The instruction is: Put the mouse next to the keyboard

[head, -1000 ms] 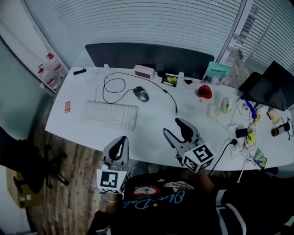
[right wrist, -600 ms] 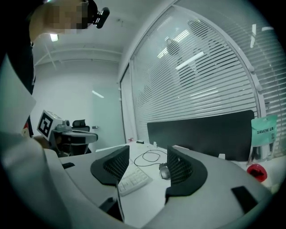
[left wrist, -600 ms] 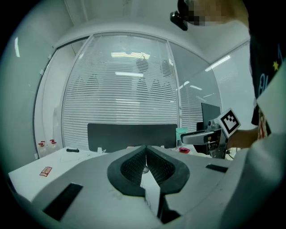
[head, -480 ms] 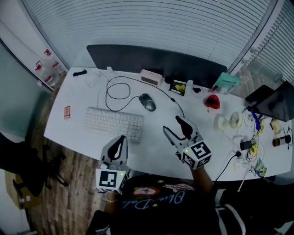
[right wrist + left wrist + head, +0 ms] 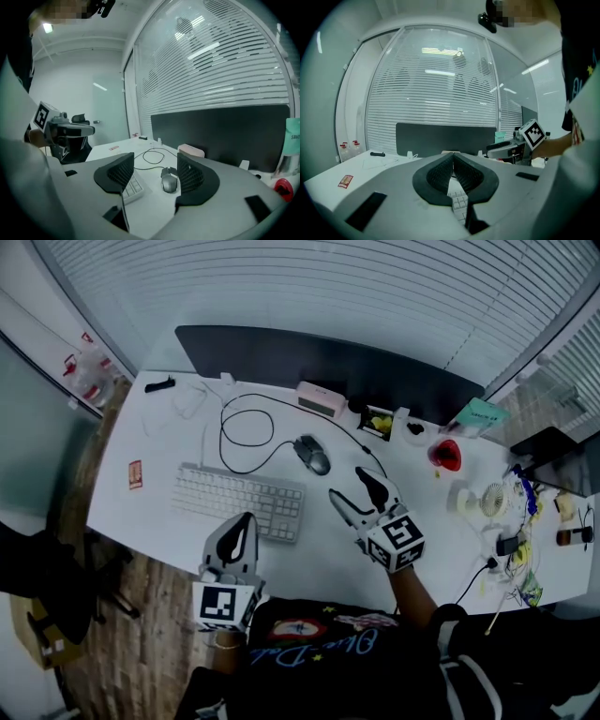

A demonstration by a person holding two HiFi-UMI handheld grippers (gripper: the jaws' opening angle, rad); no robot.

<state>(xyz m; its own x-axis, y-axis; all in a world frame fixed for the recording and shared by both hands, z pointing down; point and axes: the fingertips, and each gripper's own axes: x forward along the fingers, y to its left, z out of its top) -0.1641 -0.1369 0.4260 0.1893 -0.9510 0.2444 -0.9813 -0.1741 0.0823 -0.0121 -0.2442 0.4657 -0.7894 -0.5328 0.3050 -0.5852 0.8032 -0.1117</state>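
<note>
A dark grey wired mouse (image 5: 313, 455) (image 5: 169, 180) lies on the white desk, behind and right of the white keyboard (image 5: 238, 502) (image 5: 132, 186), a short gap apart from its right end. Its black cable (image 5: 248, 427) loops toward the back. My right gripper (image 5: 355, 492) (image 5: 153, 174) hovers just in front of and right of the mouse, jaws opening, nothing between them; the mouse shows ahead through the gap. My left gripper (image 5: 239, 536) (image 5: 452, 172) hangs over the desk's front edge before the keyboard, jaws together, holding nothing.
A dark screen panel (image 5: 319, 367) runs along the desk's back. Near it sit a pink box (image 5: 320, 397), a red cup (image 5: 446, 455), a small fan (image 5: 491, 499) and cables at the right end. A red card (image 5: 135, 473) lies left of the keyboard.
The right gripper has moved left and forward toward the mouse, and its jaws stand wider. The head view has swung right; the left gripper holds its place.
</note>
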